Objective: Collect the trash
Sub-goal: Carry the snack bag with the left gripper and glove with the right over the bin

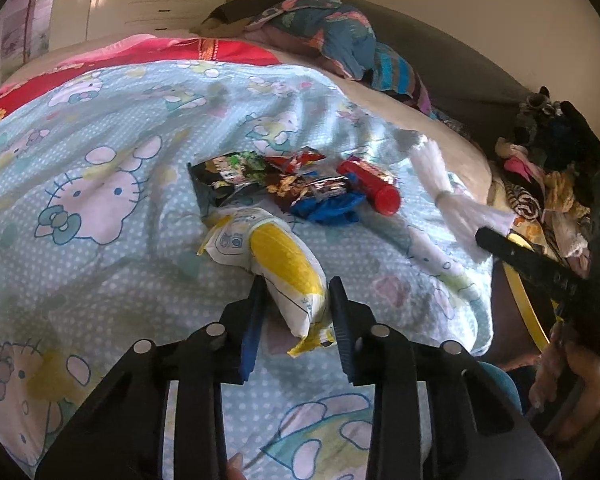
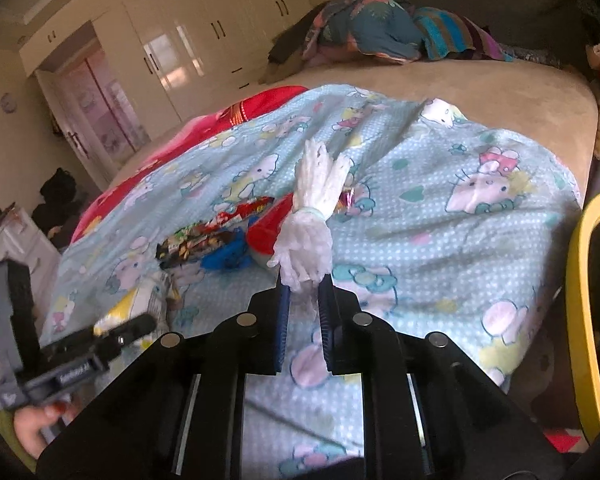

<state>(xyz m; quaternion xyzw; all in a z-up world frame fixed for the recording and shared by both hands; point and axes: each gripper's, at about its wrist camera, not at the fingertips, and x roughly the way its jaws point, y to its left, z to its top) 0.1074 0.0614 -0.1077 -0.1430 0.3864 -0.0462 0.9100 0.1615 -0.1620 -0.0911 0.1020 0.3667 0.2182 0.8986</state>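
A yellow-and-white packet (image 1: 288,272) lies on the Hello Kitty quilt (image 1: 100,184), and my left gripper (image 1: 296,292) is shut on its near end, one finger on each side. The same packet (image 2: 148,296) shows at lower left in the right wrist view. My right gripper (image 2: 304,280) is shut on the lower end of a tied bundle of white plastic gloves (image 2: 312,208), which it holds above the quilt. In the left wrist view the glove bundle (image 1: 440,184) hangs off the right gripper (image 1: 482,236). Beyond lie snack wrappers (image 1: 300,184), a red tube (image 1: 370,186) and a blue wrapper (image 1: 332,208).
A yellow bin rim (image 2: 580,300) stands just off the bed's right edge. Heaped clothes (image 1: 328,28) lie at the far end of the bed, with more clutter (image 1: 548,168) at the right. White wardrobes (image 2: 188,40) line the far wall.
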